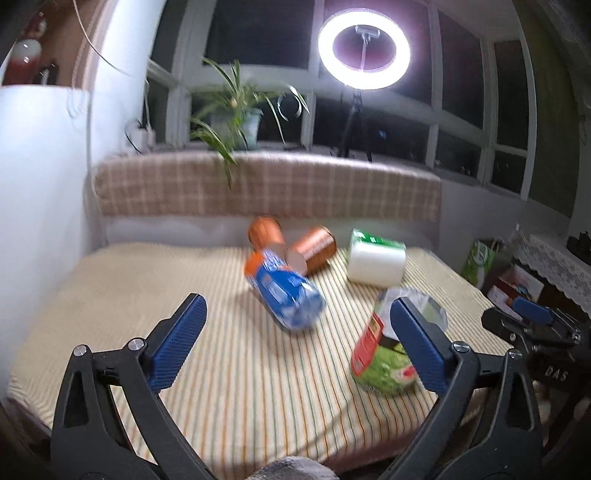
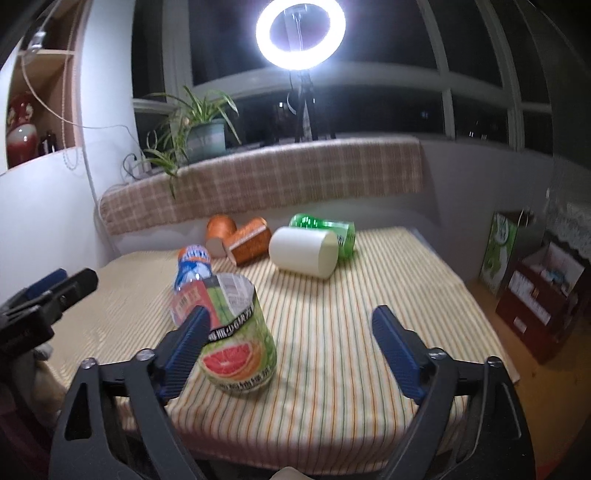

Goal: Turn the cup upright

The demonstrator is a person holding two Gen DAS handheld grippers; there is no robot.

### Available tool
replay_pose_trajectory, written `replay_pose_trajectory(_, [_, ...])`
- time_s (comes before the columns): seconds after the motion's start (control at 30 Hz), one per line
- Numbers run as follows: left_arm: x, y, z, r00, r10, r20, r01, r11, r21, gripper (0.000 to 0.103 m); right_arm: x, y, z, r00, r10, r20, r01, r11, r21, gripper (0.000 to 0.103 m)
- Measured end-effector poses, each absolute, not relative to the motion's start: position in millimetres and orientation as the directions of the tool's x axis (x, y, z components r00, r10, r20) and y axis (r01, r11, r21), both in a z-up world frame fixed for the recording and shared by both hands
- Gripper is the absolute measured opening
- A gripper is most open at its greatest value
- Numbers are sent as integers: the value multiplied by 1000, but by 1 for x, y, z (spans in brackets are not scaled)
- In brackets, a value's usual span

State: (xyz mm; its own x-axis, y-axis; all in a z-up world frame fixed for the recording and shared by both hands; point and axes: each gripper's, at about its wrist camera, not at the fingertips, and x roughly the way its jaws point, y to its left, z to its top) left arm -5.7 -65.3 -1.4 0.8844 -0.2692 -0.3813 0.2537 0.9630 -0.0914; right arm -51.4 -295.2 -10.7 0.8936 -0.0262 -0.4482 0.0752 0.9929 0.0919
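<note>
A green cup (image 2: 240, 343) with a grapefruit label stands upright with its open mouth up, near the front of the striped table (image 2: 351, 314). It also shows in the left wrist view (image 1: 384, 354), partly behind a finger. My right gripper (image 2: 291, 339) is open and empty, with the cup just inside its left finger (image 2: 184, 350). My left gripper (image 1: 295, 343) is open and empty, to the left of the cup. A blue bottle (image 1: 284, 291) lies on its side ahead of it.
Two orange cups (image 2: 236, 236), a white cup (image 2: 304, 251) and a green bottle (image 2: 332, 229) lie on their sides at the back of the table. A checked cushion (image 2: 277, 177), a plant (image 2: 199, 125) and a ring light (image 2: 301, 33) stand behind. Boxes (image 2: 535, 291) sit on the floor right.
</note>
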Motion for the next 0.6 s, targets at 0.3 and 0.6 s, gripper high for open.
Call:
replay_pose_trajectory(0.3, [-8,-58,2,904,-229,-361,211,973,-90,102,-53,-289,-7,919,-63,-388,96,993,65,96])
replay_pose_trajectory(0.6, [-9,-59,3,906,-222,-360,206,975,-82,102,-52,-289,-12,914,-60,-402,95,993,70,96])
